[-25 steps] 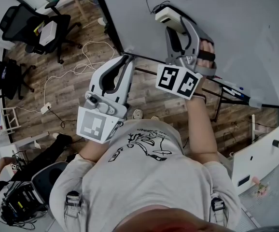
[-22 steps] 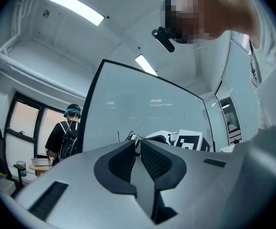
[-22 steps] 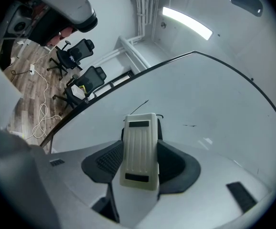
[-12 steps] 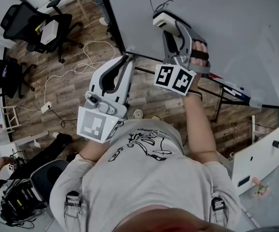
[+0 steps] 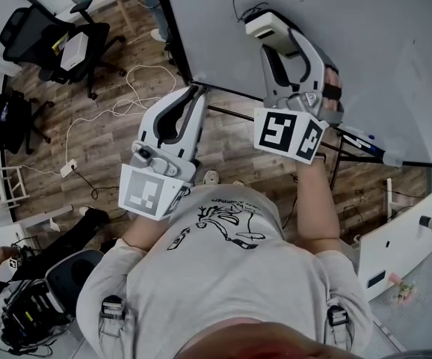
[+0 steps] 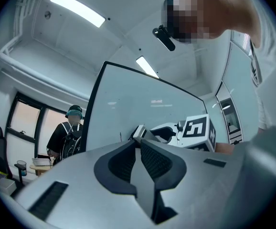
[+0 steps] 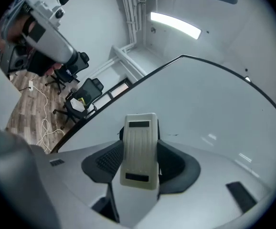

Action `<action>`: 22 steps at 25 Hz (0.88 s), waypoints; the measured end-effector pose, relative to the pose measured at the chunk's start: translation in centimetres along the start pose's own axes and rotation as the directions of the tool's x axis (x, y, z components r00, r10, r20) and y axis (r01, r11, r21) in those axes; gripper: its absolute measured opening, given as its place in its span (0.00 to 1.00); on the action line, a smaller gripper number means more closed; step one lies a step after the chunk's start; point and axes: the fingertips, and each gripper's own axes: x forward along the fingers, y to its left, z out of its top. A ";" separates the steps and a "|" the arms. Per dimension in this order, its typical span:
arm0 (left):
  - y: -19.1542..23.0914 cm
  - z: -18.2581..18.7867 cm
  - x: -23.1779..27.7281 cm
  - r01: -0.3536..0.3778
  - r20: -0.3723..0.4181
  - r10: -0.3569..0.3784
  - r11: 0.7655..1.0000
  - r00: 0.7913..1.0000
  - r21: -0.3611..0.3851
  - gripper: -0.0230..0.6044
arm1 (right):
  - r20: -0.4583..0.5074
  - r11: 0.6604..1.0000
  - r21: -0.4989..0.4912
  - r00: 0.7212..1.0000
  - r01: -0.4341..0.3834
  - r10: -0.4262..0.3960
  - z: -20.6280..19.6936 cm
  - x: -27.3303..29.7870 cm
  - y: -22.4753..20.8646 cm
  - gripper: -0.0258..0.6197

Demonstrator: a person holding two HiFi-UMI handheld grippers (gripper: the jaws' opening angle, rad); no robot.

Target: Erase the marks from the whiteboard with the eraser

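We're on the wiping step, we reckon — our right gripper (image 5: 277, 42) clamps the eraser (image 5: 263, 23) against the whiteboard (image 5: 380, 43) just beside the scribbled marks (image 5: 240, 10), left gripper (image 5: 193, 92) pinched shut on nothing — next, sweep over that scribble.

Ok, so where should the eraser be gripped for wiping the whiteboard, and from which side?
Across its two long narrow edges, coming from the ribbed back, as the right gripper does now. The eraser is a slim slab, so those edges fit between the jaws and the opposite face is left free toward the whiteboard.
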 end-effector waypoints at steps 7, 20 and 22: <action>0.3 -0.3 0.4 0.003 0.001 -0.003 1.000 1.000 -0.005 0.11 | 0.051 0.993 0.010 0.992 0.118 -0.118 2.3 -0.6 -6.6 0.40; 1.0 -1.2 1.3 -0.002 -0.018 0.001 1.000 1.000 -0.009 0.11 | 0.058 0.984 -0.005 0.982 0.179 -0.179 2.7 1.0 -8.1 0.40; 0.9 -1.2 1.4 0.002 -0.019 -0.002 1.000 1.000 -0.006 0.11 | 0.058 0.983 -0.002 0.982 0.182 -0.182 2.6 1.0 -7.9 0.40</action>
